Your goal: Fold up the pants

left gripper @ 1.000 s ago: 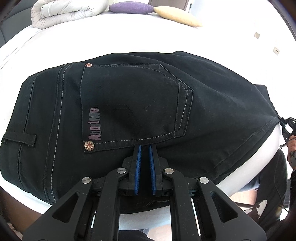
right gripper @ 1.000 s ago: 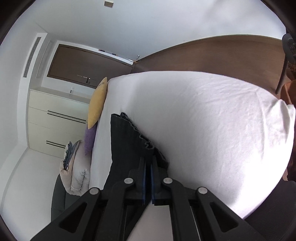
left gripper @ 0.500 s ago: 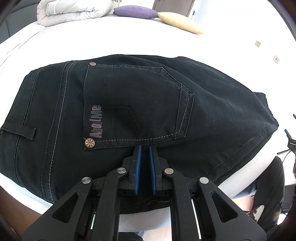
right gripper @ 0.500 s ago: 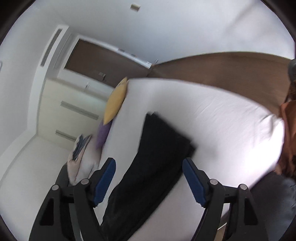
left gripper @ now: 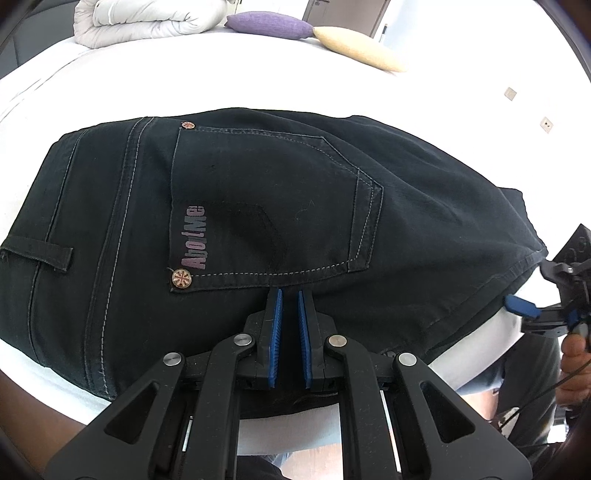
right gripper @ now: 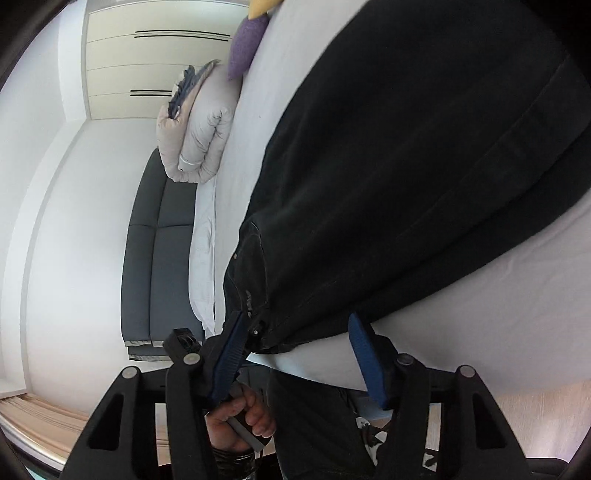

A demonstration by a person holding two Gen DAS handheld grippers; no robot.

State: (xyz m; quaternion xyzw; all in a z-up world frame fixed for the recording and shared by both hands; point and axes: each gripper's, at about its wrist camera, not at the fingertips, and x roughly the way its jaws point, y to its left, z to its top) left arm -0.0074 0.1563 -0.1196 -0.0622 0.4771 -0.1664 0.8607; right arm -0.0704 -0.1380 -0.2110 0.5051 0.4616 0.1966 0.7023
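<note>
Black jeans [left gripper: 258, 206] lie folded on the white bed [left gripper: 110, 88], back pocket with an "AboutMe" label facing up. My left gripper [left gripper: 290, 295] sits at their near edge with its blue pads close together and only a thin gap; no cloth shows between them. My right gripper [right gripper: 295, 328] is open, its blue pads spread wide, just off the near edge of the jeans [right gripper: 406, 166]. It also shows at the right edge of the left wrist view [left gripper: 535, 310].
A rolled grey duvet [left gripper: 147, 18], a purple pillow [left gripper: 269, 24] and a yellow pillow [left gripper: 358, 48] lie at the far side of the bed. A dark sofa [right gripper: 155, 258] stands beside the bed. The person's legs are near the bed's front edge.
My right gripper let go of the bunched black cloth, opened wide and swung round toward the jeans' near edge. The left gripper stayed in place, still nearly closed.
</note>
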